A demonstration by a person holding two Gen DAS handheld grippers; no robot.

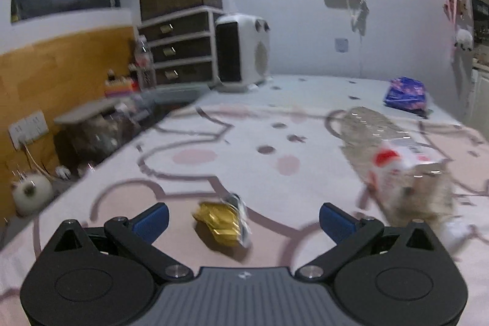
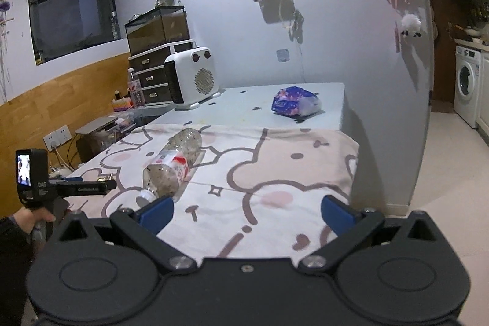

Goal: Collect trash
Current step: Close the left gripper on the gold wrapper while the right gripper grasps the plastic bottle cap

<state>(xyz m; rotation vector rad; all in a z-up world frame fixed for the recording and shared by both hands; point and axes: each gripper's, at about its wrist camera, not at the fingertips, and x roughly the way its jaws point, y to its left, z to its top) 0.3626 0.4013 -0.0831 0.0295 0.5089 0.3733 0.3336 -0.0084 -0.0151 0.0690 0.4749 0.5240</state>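
A crumpled gold wrapper lies on the pink patterned cloth just ahead of my left gripper, between its open blue fingertips. An empty clear plastic bottle with a red and white label lies on its side to the right; it also shows in the right wrist view. My right gripper is open and empty, its left fingertip close to the bottle's white cap. The left gripper's handle shows at the far left.
A blue and purple tissue pack lies on the far pale table. A white heater and a drawer unit stand at the back left. The table edge drops to the floor on the right.
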